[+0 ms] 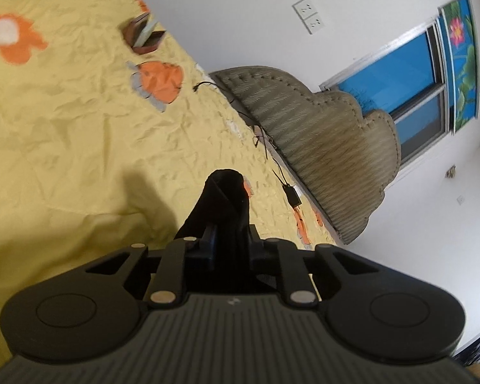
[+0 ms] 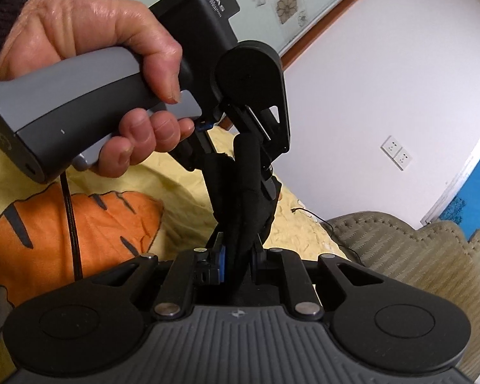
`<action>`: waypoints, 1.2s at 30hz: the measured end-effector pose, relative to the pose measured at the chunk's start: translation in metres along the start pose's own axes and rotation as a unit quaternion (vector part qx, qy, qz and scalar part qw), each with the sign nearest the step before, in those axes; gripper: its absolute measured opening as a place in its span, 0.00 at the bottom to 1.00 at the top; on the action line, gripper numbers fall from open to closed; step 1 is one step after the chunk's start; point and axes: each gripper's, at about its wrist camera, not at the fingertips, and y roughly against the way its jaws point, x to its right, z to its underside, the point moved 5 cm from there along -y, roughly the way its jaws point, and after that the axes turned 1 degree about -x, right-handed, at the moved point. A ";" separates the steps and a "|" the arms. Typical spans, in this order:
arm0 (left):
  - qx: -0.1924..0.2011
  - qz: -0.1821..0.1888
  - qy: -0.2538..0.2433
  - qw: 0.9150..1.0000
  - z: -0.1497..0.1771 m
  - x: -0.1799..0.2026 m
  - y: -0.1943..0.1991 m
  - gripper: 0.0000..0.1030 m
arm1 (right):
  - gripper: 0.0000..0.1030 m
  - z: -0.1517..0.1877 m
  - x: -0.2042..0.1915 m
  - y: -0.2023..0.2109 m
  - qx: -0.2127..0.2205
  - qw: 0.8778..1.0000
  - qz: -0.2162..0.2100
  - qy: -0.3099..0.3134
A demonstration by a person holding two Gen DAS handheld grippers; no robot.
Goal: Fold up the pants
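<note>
The black pants were bunched into a narrow rope of cloth stretched between the two grippers, held in the air above the bed. In the right wrist view their long axis ran from the bottom centre up and slightly right, away from the camera, toward the other tool. The right gripper had its fingers drawn close and clamped on the near end of that bundle, blue pads showing on either side of the cloth. The left gripper hung just beyond, tipped downward with its nose toward the right one, and its fingers pinched the far end of the same cloth. A person's left hand wrapped the grey handle, thumb laid along the side and the other digits curled under the trigger, a dark sleeve at the wrist. In the left wrist view the left gripper showed its fingers nearly together on a fold of the pants, which rose past them to a blunt tip. Below lay the yellow bedsheet with orange cartoon prints, a black cable with a small adapter along its edge beside the padded olive headboard. Wall sockets and a window stood on the white wall.
</note>
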 end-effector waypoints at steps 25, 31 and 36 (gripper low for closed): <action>-0.075 0.020 -0.145 0.986 0.046 0.166 -0.090 0.06 | 0.12 0.076 0.124 0.021 -0.060 0.978 0.058 -0.189; -0.093 0.012 -0.126 0.988 0.044 0.145 -0.104 0.06 | 0.12 0.078 0.135 0.024 -0.051 0.979 0.074 -0.185; -0.096 0.010 -0.123 0.988 0.043 0.135 -0.111 0.06 | 0.12 0.091 0.144 0.038 -0.052 0.979 0.107 -0.164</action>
